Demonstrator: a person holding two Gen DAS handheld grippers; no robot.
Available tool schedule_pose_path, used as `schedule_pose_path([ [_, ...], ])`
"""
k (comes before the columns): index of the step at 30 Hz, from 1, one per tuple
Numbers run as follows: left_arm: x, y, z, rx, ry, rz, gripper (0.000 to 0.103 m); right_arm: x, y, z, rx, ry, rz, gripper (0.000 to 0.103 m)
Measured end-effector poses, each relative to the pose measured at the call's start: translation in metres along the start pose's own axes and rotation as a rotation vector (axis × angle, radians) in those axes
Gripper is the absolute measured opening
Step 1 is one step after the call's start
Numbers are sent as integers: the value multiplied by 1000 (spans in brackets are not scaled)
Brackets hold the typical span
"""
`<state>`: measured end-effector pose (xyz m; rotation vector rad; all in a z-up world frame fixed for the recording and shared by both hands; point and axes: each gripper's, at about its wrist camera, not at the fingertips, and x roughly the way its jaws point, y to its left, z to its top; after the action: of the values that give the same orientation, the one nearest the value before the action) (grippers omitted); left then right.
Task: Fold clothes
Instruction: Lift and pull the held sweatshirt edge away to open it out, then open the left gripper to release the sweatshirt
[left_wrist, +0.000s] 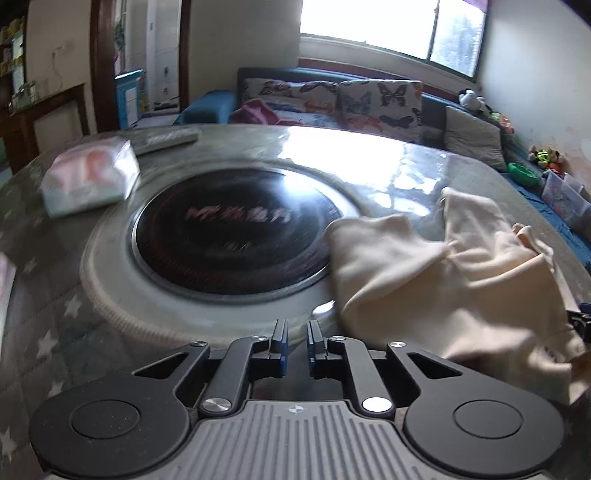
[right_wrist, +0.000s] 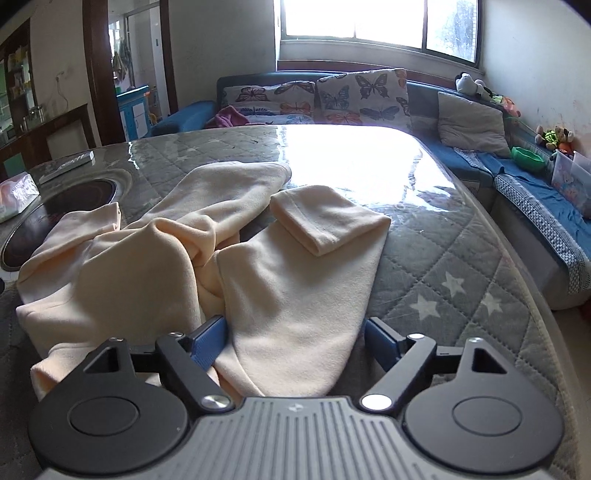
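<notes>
A cream fleece garment (right_wrist: 155, 266) lies crumpled on the quilted grey table cover, one leg folded back at its end (right_wrist: 325, 221). My right gripper (right_wrist: 295, 343) is open, its blue fingers on either side of the near part of that leg. The same garment shows at the right of the left wrist view (left_wrist: 450, 288). My left gripper (left_wrist: 297, 343) is nearly closed with a narrow gap, holds nothing, and sits to the left of the garment, above the rim of the round cooktop (left_wrist: 232, 229).
A tissue pack (left_wrist: 88, 177) and a remote control (left_wrist: 166, 138) lie at the table's far left. A blue sofa with butterfly cushions (right_wrist: 321, 98) runs behind and to the right of the table. Bright glare covers the far table top (right_wrist: 351, 162).
</notes>
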<state>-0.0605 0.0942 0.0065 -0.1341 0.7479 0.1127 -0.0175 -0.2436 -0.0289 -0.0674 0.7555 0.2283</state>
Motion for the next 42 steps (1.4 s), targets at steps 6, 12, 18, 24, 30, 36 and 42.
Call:
schedule_pose_path([
  [6,20,-34,19,128,-54,-4,51,3,-17,21,18,-28,-22,83],
  [12,48,-53,27,228,-53,3,45,25,-41,41,43,-20,-32,82],
  [18,50,-48,23,243,-60,18,6,47,-45,54,1,-22,-12,81],
  [24,42,-17,23,122,-36,59,3,70,-36,65,-49,-24,26,80],
  [30,30,-23,17,159,-49,19,26,78,-47,67,-15,-64,-76,70],
  [36,30,-52,13,271,-98,-9,68,70,-84,71,74,-88,-178,72],
  [42,34,-72,7,374,-137,4,94,56,-98,75,74,-134,-286,81],
])
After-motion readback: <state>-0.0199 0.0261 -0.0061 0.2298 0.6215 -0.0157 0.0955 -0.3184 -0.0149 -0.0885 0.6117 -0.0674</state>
